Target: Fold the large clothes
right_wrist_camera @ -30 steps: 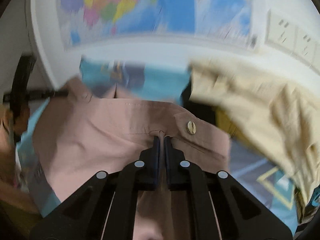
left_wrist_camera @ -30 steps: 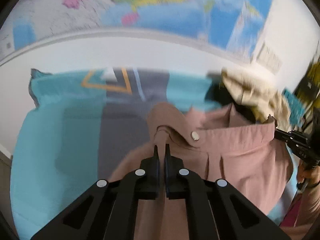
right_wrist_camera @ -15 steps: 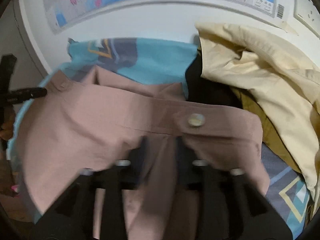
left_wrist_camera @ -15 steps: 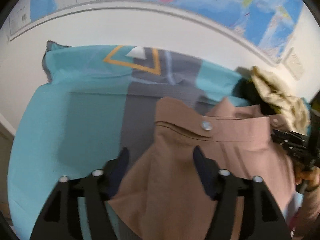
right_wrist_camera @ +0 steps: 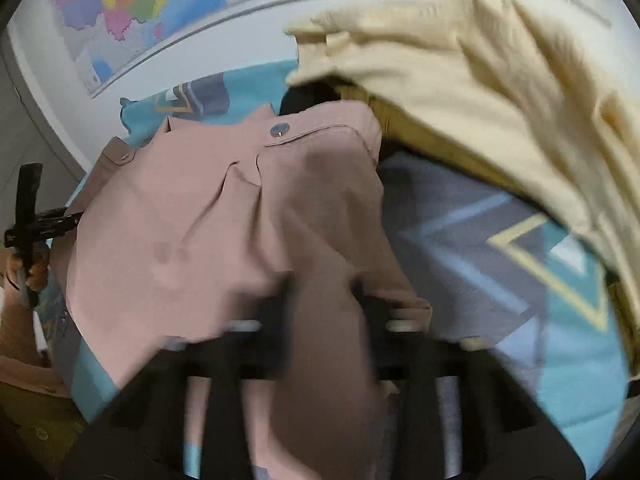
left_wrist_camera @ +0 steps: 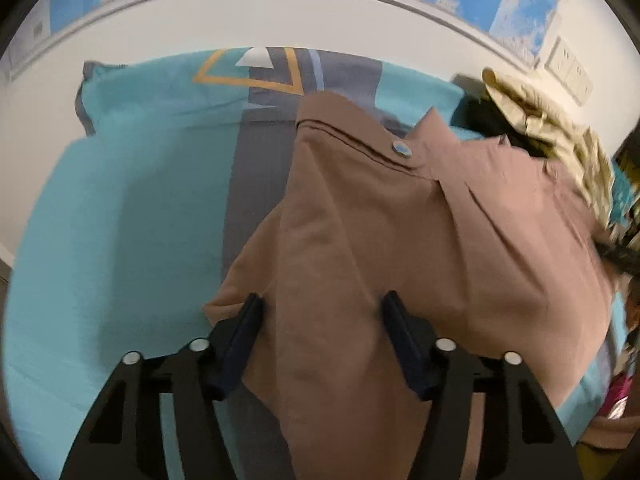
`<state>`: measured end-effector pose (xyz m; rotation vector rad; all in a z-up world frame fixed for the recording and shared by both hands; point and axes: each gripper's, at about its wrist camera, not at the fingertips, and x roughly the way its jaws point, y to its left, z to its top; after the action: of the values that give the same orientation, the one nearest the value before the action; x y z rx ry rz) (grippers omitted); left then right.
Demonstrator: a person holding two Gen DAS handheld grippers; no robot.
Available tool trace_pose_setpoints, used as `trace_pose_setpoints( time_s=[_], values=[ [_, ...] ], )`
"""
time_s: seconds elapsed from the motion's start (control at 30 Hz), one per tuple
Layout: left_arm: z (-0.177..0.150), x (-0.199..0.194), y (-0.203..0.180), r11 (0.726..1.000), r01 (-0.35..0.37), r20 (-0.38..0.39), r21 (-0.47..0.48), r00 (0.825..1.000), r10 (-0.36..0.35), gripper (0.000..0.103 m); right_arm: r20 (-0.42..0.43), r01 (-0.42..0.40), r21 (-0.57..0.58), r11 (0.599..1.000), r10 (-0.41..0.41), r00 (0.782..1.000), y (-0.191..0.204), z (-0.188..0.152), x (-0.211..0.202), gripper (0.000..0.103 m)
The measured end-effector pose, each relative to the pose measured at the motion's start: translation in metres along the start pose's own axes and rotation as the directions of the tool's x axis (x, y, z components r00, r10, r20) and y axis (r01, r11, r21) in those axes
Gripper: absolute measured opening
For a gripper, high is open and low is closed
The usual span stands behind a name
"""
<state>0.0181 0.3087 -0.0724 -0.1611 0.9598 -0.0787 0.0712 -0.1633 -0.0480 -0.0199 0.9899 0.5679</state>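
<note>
item: pink-brown garment (left_wrist_camera: 400, 240), spread waistband-up on the teal bedspread (left_wrist_camera: 120, 220), beside a cream clothes pile (right_wrist_camera: 460, 92). progress: laid out only; no fold visible yet. left gripper (left_wrist_camera: 322, 312): jaws apart, closing, fabric between, pads clear. right gripper (right_wrist_camera: 324, 300): blurred, closing around a cloth ridge; contact unclear. change: a second ago both were clamped on the waistband, held higher.

— Is any writing legible?
— None is. Print on the map (right_wrist_camera: 132, 8) is too blurred to be read.
— And on the left gripper (right_wrist_camera: 56, 218)?
— A pale mark is seen on it, but nothing can be read.
</note>
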Motion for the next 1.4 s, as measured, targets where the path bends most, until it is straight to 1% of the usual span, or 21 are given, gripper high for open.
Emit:
trace_pose_setpoints(
  time_s=[0.07,0.13,0.23,0.3,0.37,0.4,0.43,0.47,0.5,0.53,0.67,0.8,0.83,0.87,0.9,0.97,1.03,1.1,1.2,1.3,1.4],
  values=[
    [0.002,-0.002,0.003,1.000,0.006,0.002,-0.020,1.000,-0.006,0.046,0.029,-0.002,0.004,1.000,0.002,1.000,0.000,0.004,-0.004,0.003],
    [0.005,-0.003,0.004,1.000,0.004,0.002,-0.028,1.000,-0.004,0.040,0.105,-0.021,0.024,0.999,0.019,0.994,-0.005,0.014,-0.020,0.003],
    [0.006,-0.001,0.002,0.999,-0.014,0.005,-0.043,1.000,0.014,0.040,0.168,0.027,0.022,0.999,-0.030,0.985,-0.009,0.028,-0.028,0.002],
    [0.005,0.000,0.000,0.998,-0.039,0.011,-0.045,0.999,0.040,0.048,0.121,0.030,0.049,0.998,-0.036,0.992,-0.014,0.031,-0.009,0.005],
    [0.002,-0.005,-0.002,0.997,-0.054,0.021,-0.045,0.998,0.055,0.057,0.037,0.007,0.069,0.998,-0.010,0.999,-0.018,0.023,0.012,0.014],
    [0.000,-0.007,-0.002,0.998,-0.045,0.024,-0.043,0.999,0.047,0.058,0.039,-0.007,0.080,0.997,0.004,0.999,-0.018,0.019,0.012,0.017],
    [-0.002,-0.009,-0.002,0.998,-0.040,0.023,-0.043,0.999,0.041,0.063,0.053,-0.018,0.092,0.996,0.014,0.999,-0.018,0.013,0.007,0.033],
    [-0.005,-0.012,-0.001,0.998,-0.039,0.022,-0.048,0.999,0.040,0.066,0.070,-0.034,0.103,0.994,0.027,0.997,-0.020,0.009,0.001,0.060],
    [-0.007,-0.014,0.000,0.998,-0.040,0.027,-0.051,0.999,0.041,0.066,0.104,-0.048,0.109,0.993,0.037,0.994,-0.021,0.003,-0.011,0.069],
    [-0.011,-0.018,0.002,0.998,-0.036,0.036,-0.053,0.999,0.038,0.066,0.124,-0.052,0.109,0.993,0.038,0.992,-0.021,-0.003,-0.018,0.073],
    [-0.027,-0.029,0.009,0.996,-0.021,0.045,-0.082,0.999,0.024,0.072,0.136,-0.119,0.090,0.989,0.106,0.985,-0.022,-0.035,-0.046,0.078],
    [-0.038,-0.028,0.012,0.996,0.005,0.042,-0.090,0.999,-0.001,0.067,0.101,-0.126,0.055,0.990,0.120,0.988,-0.016,-0.068,-0.051,0.077],
    [-0.039,-0.027,0.012,0.996,0.007,0.044,-0.088,0.999,-0.003,0.065,0.094,-0.108,0.057,0.992,0.103,0.990,-0.018,-0.073,-0.049,0.064],
    [-0.038,-0.027,0.012,0.996,0.002,0.048,-0.084,0.999,0.002,0.063,0.079,-0.137,0.073,0.988,0.132,0.988,-0.021,-0.075,-0.046,0.033],
    [-0.038,-0.026,0.012,0.997,0.000,0.048,-0.082,0.999,0.004,0.062,0.077,-0.167,0.096,0.981,0.160,0.984,-0.026,-0.072,-0.045,0.015],
    [-0.033,-0.023,0.011,0.997,-0.008,0.043,-0.079,0.999,0.011,0.057,0.129,-0.184,0.109,0.977,0.169,0.977,-0.034,-0.060,-0.054,0.006],
    [-0.031,-0.021,0.012,0.997,-0.015,0.039,-0.082,0.999,0.018,0.055,0.188,-0.161,0.108,0.981,0.139,0.972,-0.038,-0.048,-0.070,0.002],
    [-0.029,-0.021,0.012,0.996,-0.021,0.037,-0.092,0.999,0.025,0.054,0.190,-0.133,0.105,0.986,0.111,0.975,-0.040,-0.043,-0.073,0.002],
    [-0.031,-0.021,0.010,0.994,-0.043,0.038,-0.096,0.998,0.047,0.057,0.091,-0.057,0.097,0.994,0.048,0.995,-0.033,-0.050,-0.050,0.003],
    [-0.034,-0.026,0.005,0.992,-0.081,0.042,-0.094,0.995,0.085,0.063,0.055,-0.015,0.144,0.989,0.007,0.998,-0.040,-0.055,-0.044,0.019],
    [-0.037,-0.035,0.001,0.990,-0.107,0.056,-0.093,0.992,0.112,0.069,0.187,0.027,0.149,0.988,-0.055,0.981,-0.032,-0.049,-0.078,0.044]
  ],
)
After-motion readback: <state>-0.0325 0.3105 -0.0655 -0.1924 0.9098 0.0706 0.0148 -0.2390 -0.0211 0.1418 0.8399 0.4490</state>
